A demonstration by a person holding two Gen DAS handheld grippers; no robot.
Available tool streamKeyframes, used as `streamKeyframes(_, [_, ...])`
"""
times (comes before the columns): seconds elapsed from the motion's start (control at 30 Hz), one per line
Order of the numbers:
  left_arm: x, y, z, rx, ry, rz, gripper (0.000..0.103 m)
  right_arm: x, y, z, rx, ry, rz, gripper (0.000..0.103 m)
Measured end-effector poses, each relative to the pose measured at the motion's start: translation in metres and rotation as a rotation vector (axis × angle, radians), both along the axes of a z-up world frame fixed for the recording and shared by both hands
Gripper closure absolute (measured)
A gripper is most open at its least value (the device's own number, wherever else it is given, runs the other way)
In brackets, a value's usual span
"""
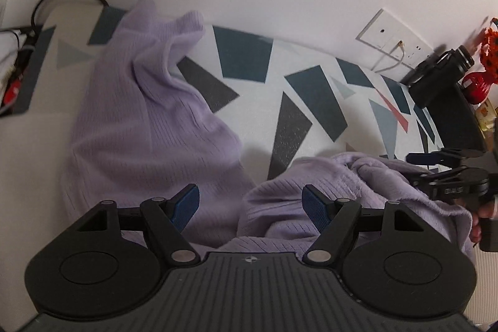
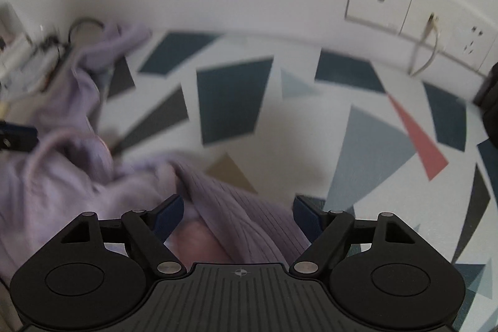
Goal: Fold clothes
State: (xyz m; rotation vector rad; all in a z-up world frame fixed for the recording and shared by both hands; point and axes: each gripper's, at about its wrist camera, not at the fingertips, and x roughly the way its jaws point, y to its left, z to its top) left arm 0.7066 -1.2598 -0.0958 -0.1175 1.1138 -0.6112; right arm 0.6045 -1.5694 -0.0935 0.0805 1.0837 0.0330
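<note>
While it sprawls unfolded, one lilac sweater (image 1: 149, 126) beneath two wide-open, empty grippers: left gripper (image 1: 250, 206), right gripper (image 2: 238, 215).

1. The right tongs (image 2: 238, 215) stand spread wide, with ribbed lilac sweater (image 2: 249, 226) running between them;
2. The sweater lies crumpled leftward over the geometric-patterned bench (image 2: 230, 101); wall sockets (image 2: 414, 8) above.
</note>
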Motion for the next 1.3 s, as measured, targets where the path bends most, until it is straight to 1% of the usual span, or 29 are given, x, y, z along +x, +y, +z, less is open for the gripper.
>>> streamKeyframes(0.13, [-0.003, -0.011, -0.013, 0.002, 0.038, -0.023, 0.029, 0.001, -0.009, -0.011, 0.034, 0.021, 0.011, 0.033])
streamKeyframes(0.2, [-0.005, -0.013, -0.019, 0.003, 0.044, -0.014, 0.029, 0.001, -0.009, -0.012, 0.028, 0.014, 0.024, 0.042])
streamKeyframes(0.23, [-0.006, -0.014, -0.020, 0.001, 0.048, -0.006, 0.029, 0.001, -0.008, -0.012, 0.015, 0.007, 0.025, 0.049])
streamKeyframes(0.27, [-0.006, -0.013, -0.021, -0.004, 0.057, 0.003, 0.035, 0.000, -0.008, -0.013, 0.005, -0.001, 0.021, 0.059])
streamKeyframes(0.3, [-0.006, -0.013, -0.022, -0.010, 0.071, 0.009, 0.039, -0.001, -0.008, -0.013, -0.005, -0.009, 0.017, 0.064])
streamKeyframes(0.37, [-0.006, -0.012, -0.023, -0.020, 0.096, 0.020, 0.057, -0.003, -0.011, -0.013, 0.000, -0.027, 0.002, 0.074])
streamKeyframes(0.4, [-0.006, -0.013, -0.024, -0.018, 0.101, 0.020, 0.062, -0.005, -0.013, -0.012, 0.005, -0.039, -0.004, 0.076])
streamKeyframes(0.43, [-0.006, -0.015, -0.023, -0.013, 0.101, 0.016, 0.073, -0.007, -0.015, -0.010, 0.010, -0.051, -0.011, 0.081])
streamKeyframes(0.47, [-0.007, -0.016, -0.022, -0.007, 0.098, 0.011, 0.080, -0.009, -0.016, -0.009, 0.016, -0.062, -0.018, 0.084])
streamKeyframes(0.57, [-0.009, -0.021, -0.017, 0.016, 0.077, -0.002, 0.090, -0.015, -0.018, -0.003, 0.042, -0.092, -0.035, 0.089])
streamKeyframes(0.67, [-0.011, -0.024, -0.009, 0.023, 0.054, -0.001, 0.093, -0.021, -0.019, 0.007, 0.046, -0.143, -0.051, 0.092])
streamKeyframes(0.8, [-0.012, -0.019, 0.012, -0.010, 0.005, 0.018, 0.094, -0.028, -0.027, 0.028, 0.084, -0.227, -0.093, 0.095])
streamKeyframes(0.87, [-0.013, -0.016, 0.025, -0.028, -0.023, 0.025, 0.094, -0.033, -0.031, 0.041, 0.085, -0.279, -0.115, 0.097])
streamKeyframes(1.0, [-0.015, -0.011, 0.043, -0.057, -0.066, 0.045, 0.094, -0.041, -0.044, 0.069, 0.088, -0.373, -0.180, 0.097])
streamKeyframes(1.07, [-0.016, -0.008, 0.049, -0.072, -0.077, 0.058, 0.094, -0.046, -0.052, 0.078, 0.069, -0.423, -0.218, 0.097])
streamKeyframes(1.17, [-0.019, -0.007, 0.048, -0.064, -0.078, 0.059, 0.094, -0.056, -0.069, 0.088, 0.084, -0.472, -0.295, 0.097])
streamKeyframes(1.23, [-0.021, -0.006, 0.039, -0.044, -0.057, 0.067, 0.094, -0.061, -0.078, 0.084, 0.080, -0.466, -0.329, 0.097])
streamKeyframes(1.3, [-0.022, -0.004, 0.030, -0.023, -0.037, 0.076, 0.094, -0.064, -0.083, 0.072, 0.062, -0.426, -0.347, 0.097])
